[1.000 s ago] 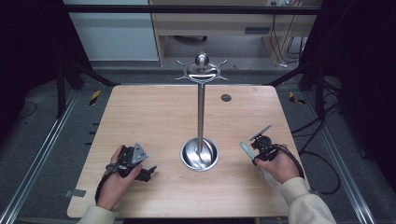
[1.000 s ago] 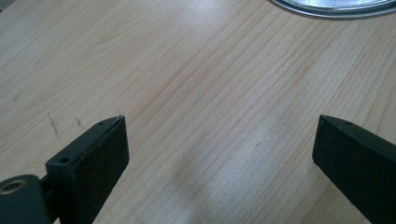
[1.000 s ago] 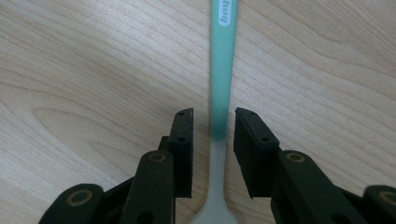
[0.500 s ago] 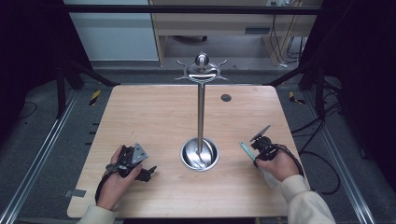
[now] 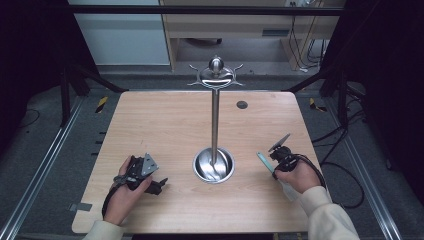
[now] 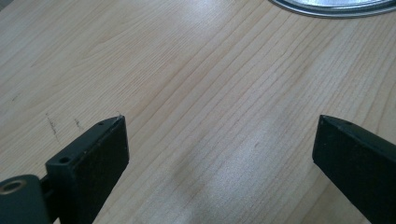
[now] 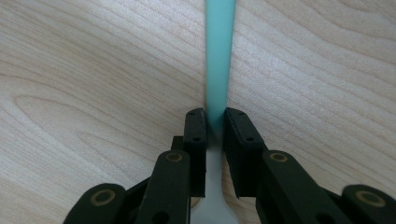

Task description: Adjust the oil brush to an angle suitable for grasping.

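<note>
With the right gripper (image 7: 215, 122) clamped on a thin teal strip (image 7: 219, 56) near the table's (image 5: 165, 125) right edge and the left gripper (image 6: 219, 140) spread wide and empty, the narrow strip could probably slip sideways.

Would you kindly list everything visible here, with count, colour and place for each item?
table: one, light wood, centre of the high view.
stand: one, shiny metal, upright pole on a round dish base at mid-table, hooked arms and a knob on top.
grommet: one, dark, round, far side of the table, right of the pole.
flat utensil: one, teal handle turning whitish toward the person, lying near the table's right side.
left gripper: one, black, jaws wide apart over bare wood, near-left of the dish base.
right gripper: one, black, jaws closed on the utensil's handle.
hands: two, holding the grippers, light sleeves at the near edge.
</note>
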